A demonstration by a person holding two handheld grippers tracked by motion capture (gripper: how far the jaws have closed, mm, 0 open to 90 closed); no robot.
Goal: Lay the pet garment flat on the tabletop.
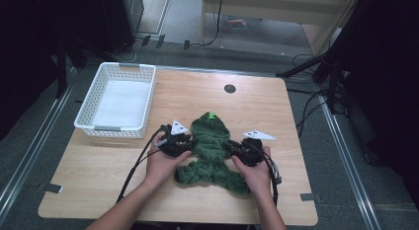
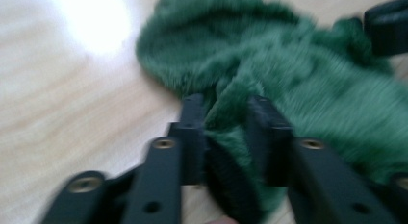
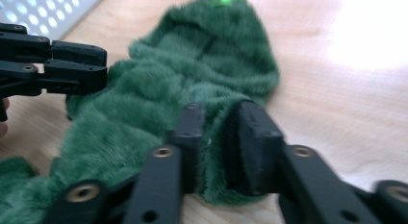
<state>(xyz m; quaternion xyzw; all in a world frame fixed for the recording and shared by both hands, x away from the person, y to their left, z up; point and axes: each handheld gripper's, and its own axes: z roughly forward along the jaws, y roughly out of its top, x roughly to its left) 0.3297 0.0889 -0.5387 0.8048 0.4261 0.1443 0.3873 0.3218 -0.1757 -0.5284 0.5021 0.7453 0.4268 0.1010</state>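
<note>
Jaws of left gripper [image 2: 226, 113] and right gripper [image 3: 219, 120] each pinched on a fold of green fleece garment [image 1: 210, 151], flat mid-surface [image 1: 276, 106]. Grasp step done, prob. Next: lift both together, w/ even tension, toward basket [image 1: 118, 99].

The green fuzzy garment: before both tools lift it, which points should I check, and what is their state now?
1. Left tool has fabric between its jaws: ok, a fold of the green garment sits between them.
2. Right tool has fabric between its jaws: ok, the garment's edge is pinched there.
3. Grips are on opposite sides of the garment: ok in the high view.
4. Grip is firm enough to hold when lifted: cannot tell.
5. White basket is free to receive it: ok, nothing lies inside.
6. Garment lies flat on the table: not ok, its lower part is bunched.
</note>
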